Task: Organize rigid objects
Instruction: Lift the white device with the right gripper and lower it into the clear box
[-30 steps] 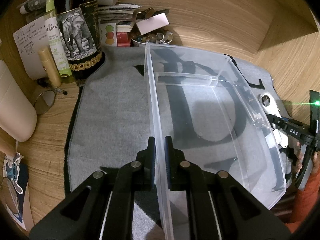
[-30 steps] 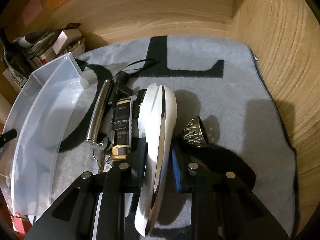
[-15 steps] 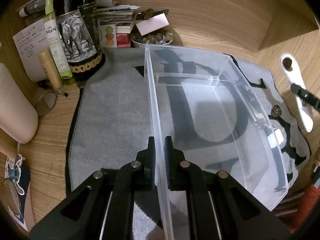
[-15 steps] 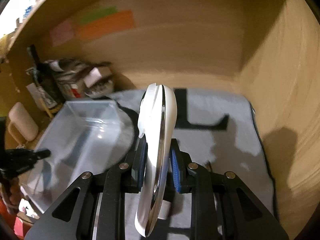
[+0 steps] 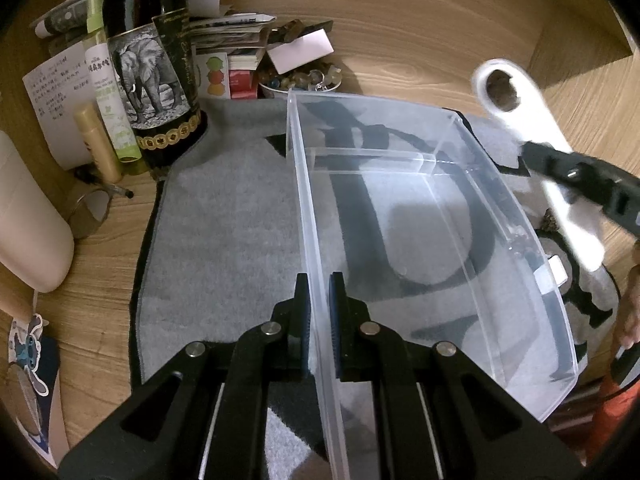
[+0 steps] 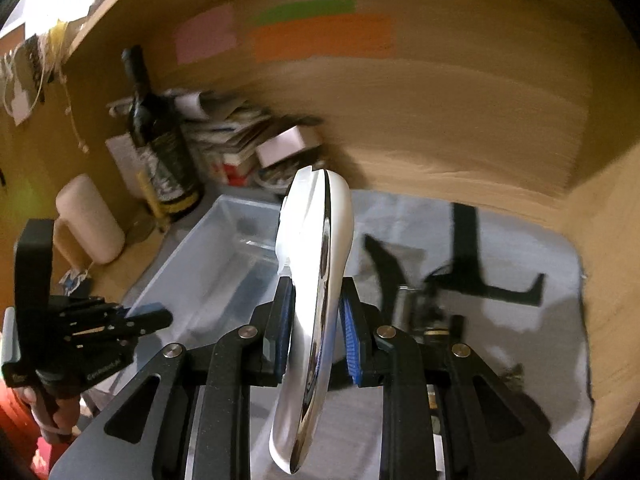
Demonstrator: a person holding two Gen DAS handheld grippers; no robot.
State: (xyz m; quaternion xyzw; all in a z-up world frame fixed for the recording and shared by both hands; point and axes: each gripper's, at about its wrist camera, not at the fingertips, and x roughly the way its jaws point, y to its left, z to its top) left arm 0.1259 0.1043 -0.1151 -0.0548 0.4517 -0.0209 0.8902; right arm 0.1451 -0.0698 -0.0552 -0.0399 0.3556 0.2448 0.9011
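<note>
Clear bin steadied on the grey mat, white opener held in the air.

A grey mat [image 5: 224,240] covers the wooden worktop [image 5: 400,40]; on it sits the clear plastic bin [image 5: 440,208], its near wall pinched by the left hand-held gripper [image 5: 319,312]. The right hand-held gripper [image 6: 316,316] is clamped on a white bottle opener [image 6: 316,264], held above the mat beside the bin's far side.

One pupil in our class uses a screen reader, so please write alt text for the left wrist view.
The left gripper is shut on the near wall of a clear plastic bin, empty, on a grey mat. At the right, the right gripper holds a white handheld device in the air above the bin's far side. A dark bottle with an elephant label stands behind.
</note>
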